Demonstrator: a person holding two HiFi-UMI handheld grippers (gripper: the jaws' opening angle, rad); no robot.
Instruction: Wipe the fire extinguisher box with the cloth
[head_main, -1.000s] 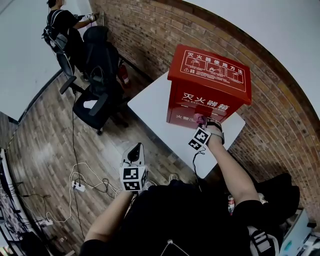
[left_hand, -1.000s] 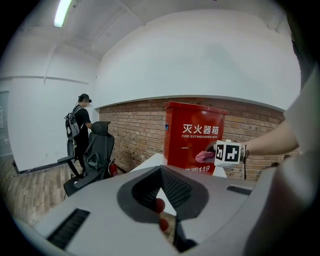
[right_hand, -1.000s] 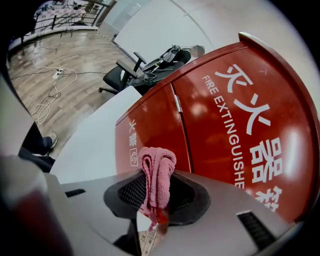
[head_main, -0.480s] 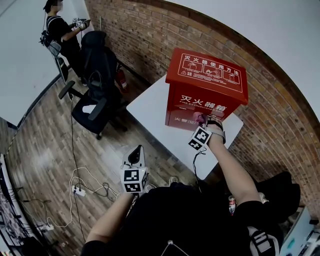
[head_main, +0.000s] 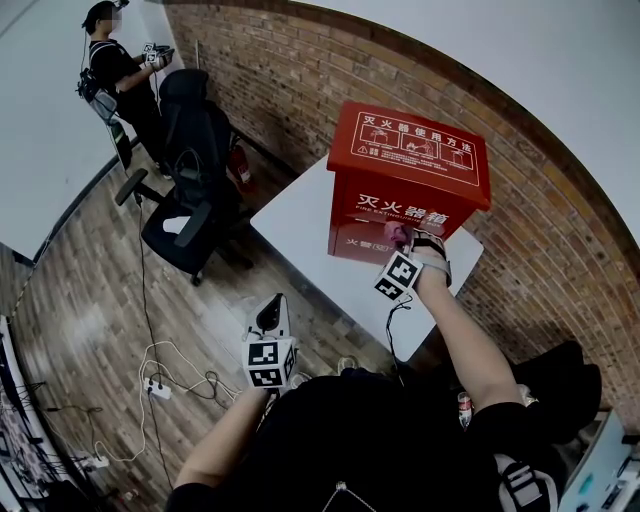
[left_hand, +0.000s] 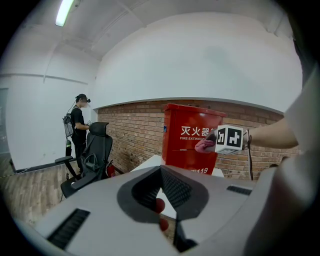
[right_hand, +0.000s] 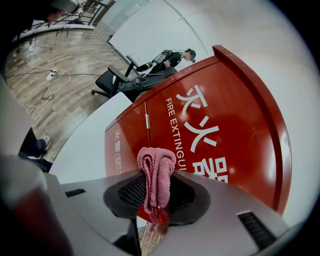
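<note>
A red fire extinguisher box (head_main: 405, 185) with white lettering stands on a white table (head_main: 310, 225) against the brick wall. My right gripper (head_main: 402, 240) is shut on a bunched pink cloth (right_hand: 156, 172), held right at the box's red front face (right_hand: 210, 130); I cannot tell whether the cloth touches it. In the head view the cloth (head_main: 397, 235) shows as a pink tuft by the front panel. My left gripper (head_main: 268, 320) hangs low, well off the table's near side; its jaws stand shut with nothing between them, and it looks toward the box (left_hand: 192, 135).
A black office chair (head_main: 190, 190) stands left of the table. A person (head_main: 115, 75) with grippers stands at the far left by the white wall. A small red extinguisher (head_main: 240, 160) sits at the brick wall's foot. Cables and a power strip (head_main: 160, 385) lie on the wooden floor.
My right gripper stays at the box's front with the cloth, shifting only slightly. The left gripper keeps its low place. The person at the far left has raised their grippers.
</note>
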